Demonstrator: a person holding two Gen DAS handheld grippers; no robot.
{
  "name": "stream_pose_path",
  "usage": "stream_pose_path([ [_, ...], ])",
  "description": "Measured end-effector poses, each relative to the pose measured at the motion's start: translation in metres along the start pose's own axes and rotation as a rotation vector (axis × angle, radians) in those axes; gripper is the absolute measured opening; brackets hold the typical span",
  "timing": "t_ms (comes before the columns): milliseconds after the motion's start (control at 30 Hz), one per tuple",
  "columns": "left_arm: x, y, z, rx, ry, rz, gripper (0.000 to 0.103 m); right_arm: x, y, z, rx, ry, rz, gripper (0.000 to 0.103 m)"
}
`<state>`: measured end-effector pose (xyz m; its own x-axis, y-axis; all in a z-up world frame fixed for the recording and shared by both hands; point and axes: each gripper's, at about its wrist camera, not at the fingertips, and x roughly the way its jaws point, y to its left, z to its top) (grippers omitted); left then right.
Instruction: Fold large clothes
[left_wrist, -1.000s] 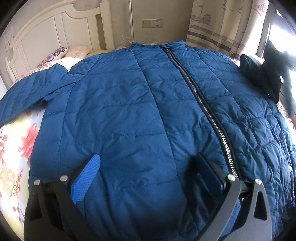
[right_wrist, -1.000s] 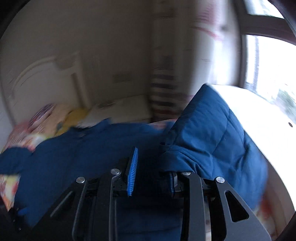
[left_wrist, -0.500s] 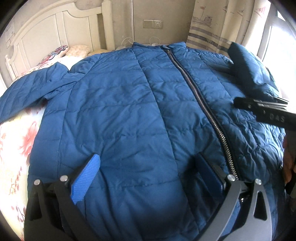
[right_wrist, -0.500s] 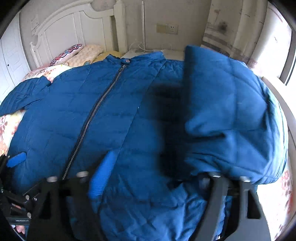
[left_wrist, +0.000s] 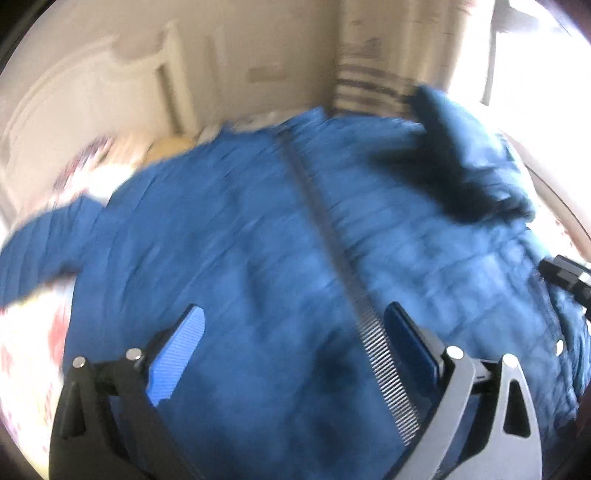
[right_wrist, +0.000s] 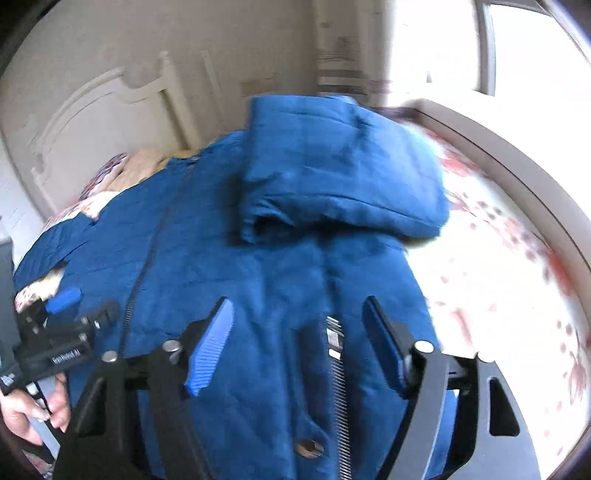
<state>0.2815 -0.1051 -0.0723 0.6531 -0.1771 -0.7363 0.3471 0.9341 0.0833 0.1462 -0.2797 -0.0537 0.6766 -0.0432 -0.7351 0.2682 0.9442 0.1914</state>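
Our left tool (left_wrist: 295, 343) stands spread wide over the lower front of the blue jacket (left_wrist: 240, 240), nothing between its blue pads; the jaws have just been closing a little, and we cannot tell whether the tips touch the fabric. The jacket's zipper (left_wrist: 332, 243) runs up past the right-hand pad. Our right tool (right_wrist: 299, 332) is about half open, its jaws having just been closing from wider, and it grasps nothing: it hangs released above the jacket's right front edge, with a second line of zipper teeth (right_wrist: 338, 384) and a snap button (right_wrist: 309, 447) showing between the fingers. Beyond it the right sleeve (right_wrist: 340, 173) lies folded over onto the jacket's chest. The jacket lies front up on the bed (right_wrist: 491, 258) with its flowered sheet, collar toward the white headboard (right_wrist: 110, 110). A hand (right_wrist: 33, 410) grips the left tool's handle at the edge of the right view. Both views are blurred.
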Motion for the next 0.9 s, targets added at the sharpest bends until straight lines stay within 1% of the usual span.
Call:
stream_pose_path([
  [33,0.001,-0.013,0.008,0.028,-0.012,-0.013,0.089,0.001,-0.01,-0.003,0.043,0.0,-0.017,0.056],
  [67,0.003,-0.026,0.018,0.058,-0.023,-0.025,0.082,0.001,-0.018,-0.006,0.075,-0.001,-0.031,0.054],
  [100,0.006,-0.042,0.028,0.098,-0.032,-0.038,0.079,0.002,-0.027,-0.009,0.118,-0.003,-0.037,0.051],
  [133,0.011,-0.059,0.038,0.138,-0.037,-0.051,0.075,0.002,-0.032,-0.011,0.141,-0.004,-0.039,0.05],
  [233,0.02,-0.102,0.055,0.242,-0.062,-0.082,0.074,0.005,-0.036,-0.017,0.165,-0.016,-0.031,0.049],
  [267,0.023,-0.115,0.059,0.281,-0.07,-0.082,0.074,0.006,-0.037,-0.018,0.166,-0.014,-0.028,0.049],
  [333,0.033,-0.144,0.068,0.38,-0.077,-0.057,0.074,0.007,-0.038,-0.017,0.17,-0.018,-0.024,0.049],
  [433,0.044,-0.161,0.075,0.426,-0.081,-0.016,0.074,0.007,-0.038,-0.017,0.174,-0.021,-0.015,0.05],
  [500,0.048,-0.169,0.082,0.442,-0.101,-0.012,0.071,0.008,-0.036,-0.017,0.174,-0.022,-0.015,0.05],
  [533,0.047,-0.175,0.083,0.461,-0.109,-0.016,0.061,0.008,-0.038,-0.018,0.173,-0.022,-0.015,0.05],
  [567,0.047,-0.18,0.083,0.484,-0.111,-0.017,0.036,0.008,-0.037,-0.018,0.172,-0.023,-0.016,0.05],
  [600,0.049,-0.182,0.084,0.498,-0.1,-0.008,0.02,0.007,-0.037,-0.018,0.173,-0.023,-0.016,0.05],
  [633,0.046,-0.178,0.084,0.469,-0.09,-0.009,0.01,0.007,-0.036,-0.019,0.172,-0.023,-0.016,0.05],
  [667,0.044,-0.171,0.088,0.417,-0.085,-0.045,0.008,0.007,-0.036,-0.02,0.173,-0.023,-0.016,0.05],
  [700,0.04,-0.157,0.093,0.34,-0.092,-0.102,0.007,0.007,-0.036,-0.019,0.175,-0.024,-0.014,0.05],
  [767,0.033,-0.127,0.098,0.196,-0.102,-0.173,0.006,0.007,-0.039,-0.02,0.176,-0.025,-0.009,0.05],
  [800,0.032,-0.102,0.101,0.071,-0.092,-0.235,0.006,0.007,-0.039,-0.02,0.178,-0.025,-0.007,0.05],
  [833,0.032,-0.082,0.1,-0.024,-0.083,-0.274,0.005,0.007,-0.039,-0.02,0.178,-0.026,-0.007,0.05],
  [867,0.034,-0.061,0.097,-0.118,-0.069,-0.303,0.005,0.007,-0.039,-0.021,0.179,-0.026,-0.006,0.05],
  [900,0.037,-0.042,0.094,-0.18,-0.057,-0.32,0.005,0.007,-0.039,-0.02,0.179,-0.026,-0.005,0.05],
])
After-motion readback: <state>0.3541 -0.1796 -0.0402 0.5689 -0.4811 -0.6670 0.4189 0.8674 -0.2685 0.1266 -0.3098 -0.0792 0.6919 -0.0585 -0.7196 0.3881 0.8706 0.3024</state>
